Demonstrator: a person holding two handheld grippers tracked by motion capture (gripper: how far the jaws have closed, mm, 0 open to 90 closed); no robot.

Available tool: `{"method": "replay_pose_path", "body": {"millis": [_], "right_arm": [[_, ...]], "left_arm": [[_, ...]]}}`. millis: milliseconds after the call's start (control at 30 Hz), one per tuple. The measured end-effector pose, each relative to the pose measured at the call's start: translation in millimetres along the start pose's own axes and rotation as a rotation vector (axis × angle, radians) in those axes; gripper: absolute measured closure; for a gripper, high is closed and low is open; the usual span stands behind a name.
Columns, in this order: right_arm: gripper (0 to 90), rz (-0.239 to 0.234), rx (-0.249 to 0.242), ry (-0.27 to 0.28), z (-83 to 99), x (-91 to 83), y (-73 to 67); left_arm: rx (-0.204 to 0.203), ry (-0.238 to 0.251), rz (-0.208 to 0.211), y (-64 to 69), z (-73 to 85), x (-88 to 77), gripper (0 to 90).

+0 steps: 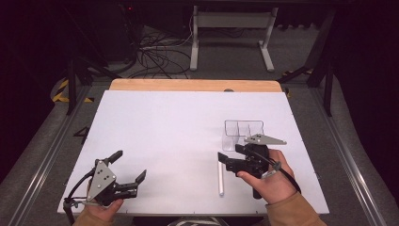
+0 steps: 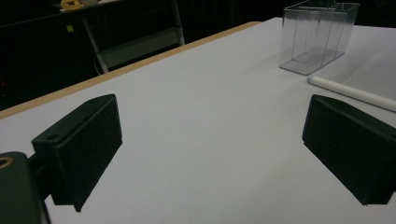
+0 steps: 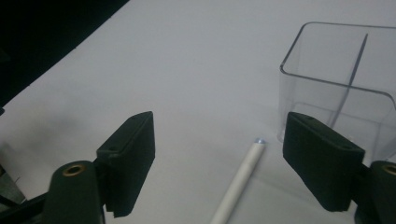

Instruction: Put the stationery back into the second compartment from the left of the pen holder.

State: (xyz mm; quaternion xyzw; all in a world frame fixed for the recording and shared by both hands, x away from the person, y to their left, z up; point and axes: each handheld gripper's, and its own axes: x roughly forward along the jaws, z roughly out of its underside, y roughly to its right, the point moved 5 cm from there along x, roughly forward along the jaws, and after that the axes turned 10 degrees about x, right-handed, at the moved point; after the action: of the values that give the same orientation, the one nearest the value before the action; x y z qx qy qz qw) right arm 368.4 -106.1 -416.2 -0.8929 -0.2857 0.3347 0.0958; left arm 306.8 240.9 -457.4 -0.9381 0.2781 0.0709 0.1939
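A slim white plastic pen (image 3: 239, 179) was seen lying flat on the white surface (image 1: 164, 127), between the spread, empty jaws of the right gripper (image 3: 219, 163) — its long axis running forward toward a clear compartmented plastic box (image 3: 341, 88). The left gripper (image 1: 129, 170) was held released, well apart.

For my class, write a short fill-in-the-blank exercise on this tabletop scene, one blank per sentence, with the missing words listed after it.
1. The clear box with inner dividers holds ____ inside.
2. The white pen lies flat on the ____ table.
3. The jaws of the left gripper stand ____.
4. In the right gripper view, the pen lies between the jaws of the ____ gripper.

Missing words: nothing; white; open; right
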Motion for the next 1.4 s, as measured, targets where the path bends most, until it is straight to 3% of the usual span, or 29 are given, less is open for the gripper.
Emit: {"method": "replay_pose_path", "body": {"millis": [267, 433, 700, 800, 1400], "right_arm": [[29.0, 0.101, 0.083, -0.129, 6.0, 12.8, 0.1], [32.4, 0.127, 0.068, -0.148, 5.0, 20.3, -0.5], [34.1, 0.225, 0.097, -0.242, 9.7, 31.9, 1.6], [35.4, 0.252, 0.130, -0.278, 12.3, 35.9, 1.5], [42.2, 0.378, 0.194, -0.447, 21.9, 60.7, 1.6]], "left_arm": [[0.005, -0.004, -0.002, 0.0, 0.2, 1.3, 5.6], [0.007, -0.003, -0.005, 0.7, -0.2, 1.3, 5.7], [0.006, -0.001, -0.008, 0.8, -0.6, 1.1, 5.7], [0.006, 0.000, -0.012, 0.3, -0.7, 0.9, 5.7], [0.006, -0.005, -0.013, 0.7, 0.4, -0.2, 6.3]]}}
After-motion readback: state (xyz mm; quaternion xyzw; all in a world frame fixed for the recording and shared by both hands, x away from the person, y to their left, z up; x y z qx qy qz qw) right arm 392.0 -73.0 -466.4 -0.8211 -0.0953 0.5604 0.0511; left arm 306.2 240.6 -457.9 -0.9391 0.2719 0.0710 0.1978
